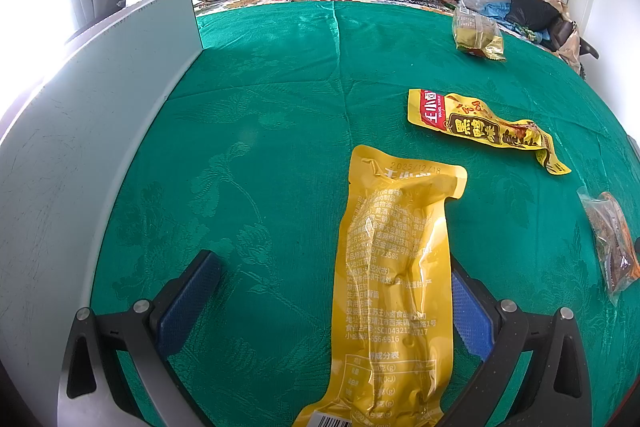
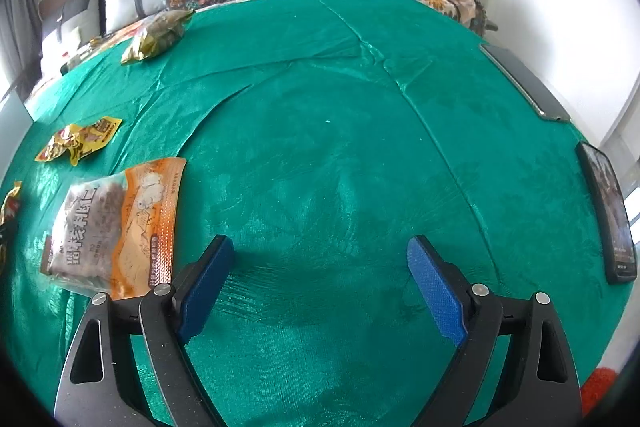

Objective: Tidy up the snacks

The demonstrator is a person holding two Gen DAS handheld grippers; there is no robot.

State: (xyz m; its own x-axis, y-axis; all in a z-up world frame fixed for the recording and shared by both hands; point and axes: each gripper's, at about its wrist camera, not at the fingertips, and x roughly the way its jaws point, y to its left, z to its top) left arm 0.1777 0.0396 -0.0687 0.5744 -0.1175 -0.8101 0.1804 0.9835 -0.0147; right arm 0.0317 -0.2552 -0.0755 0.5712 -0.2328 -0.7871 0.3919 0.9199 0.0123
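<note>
- Snacks lie scattered on green cloth (image 1: 260,99). Long yellow pouch (image 1: 396,279) lies back side up between left gripper (image 1: 336,291) fingers, nearer the right pad; jaws wide, left pad clear of it, contact at right pad unclear.
- Pouch print: date "2025/12/18", barcode at near end.
- Second yellow packet (image 1: 480,125) beyond it, label "王小卤".
- Right gripper (image 2: 320,283) spread wide over bare cloth, nothing between pads.
- Orange-and-clear bag (image 2: 116,227) just left of its left finger.
- Gold packet (image 2: 156,37) far off.
</note>
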